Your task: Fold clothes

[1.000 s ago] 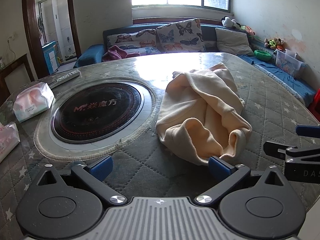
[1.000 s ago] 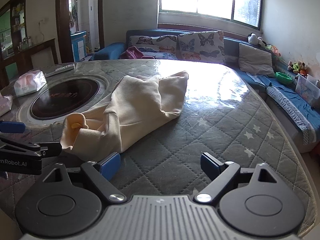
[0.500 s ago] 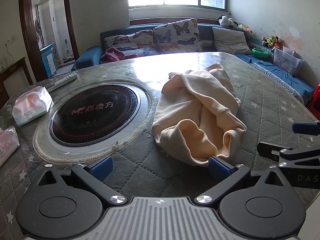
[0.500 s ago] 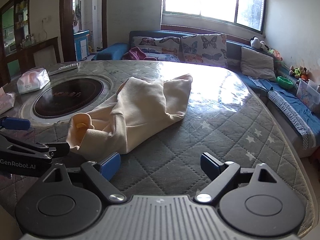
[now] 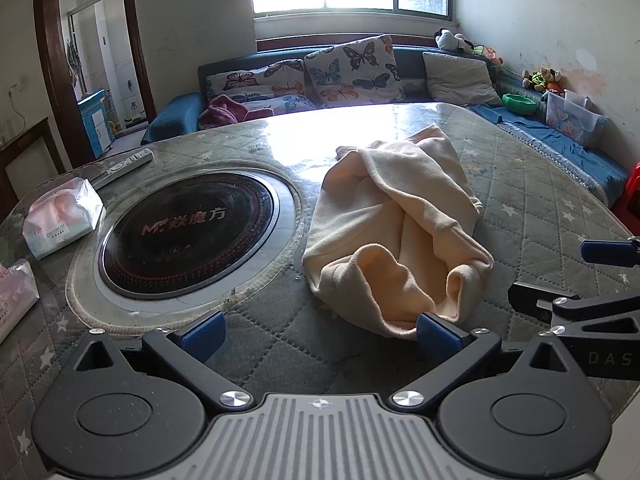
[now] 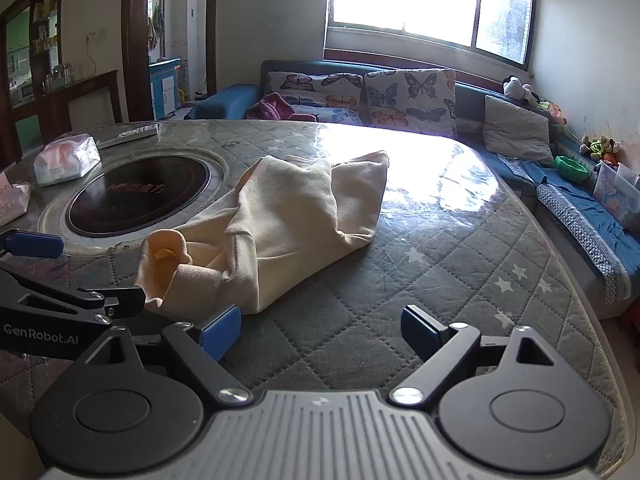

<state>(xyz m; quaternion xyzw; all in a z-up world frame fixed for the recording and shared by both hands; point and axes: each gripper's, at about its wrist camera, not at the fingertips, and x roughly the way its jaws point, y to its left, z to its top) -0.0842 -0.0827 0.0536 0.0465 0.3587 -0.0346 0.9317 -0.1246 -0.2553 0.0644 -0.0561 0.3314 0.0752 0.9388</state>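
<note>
A cream-coloured garment (image 5: 400, 216) lies crumpled on the quilted grey table cover (image 5: 280, 344), its near opening turned toward me. My left gripper (image 5: 320, 334) hovers open at the garment's near edge, the right blue pad (image 5: 434, 332) just below the cloth. In the right wrist view the same garment (image 6: 280, 224) sits left of centre. My right gripper (image 6: 322, 332) stands open over bare quilt, its left pad (image 6: 220, 332) close to the cloth's near corner. Each gripper shows at the other view's edge.
A round black induction cooktop (image 5: 188, 224) is set into the table left of the garment. Two tissue packs (image 5: 60, 216) and a remote (image 5: 124, 164) lie at the far left. A blue sofa with butterfly cushions (image 5: 352, 68) runs behind and along the right.
Both views have shifted slightly, the garment sitting a touch lower and more to the left in frame. Neither gripper has changed its opening, and the cloth lies as before.
</note>
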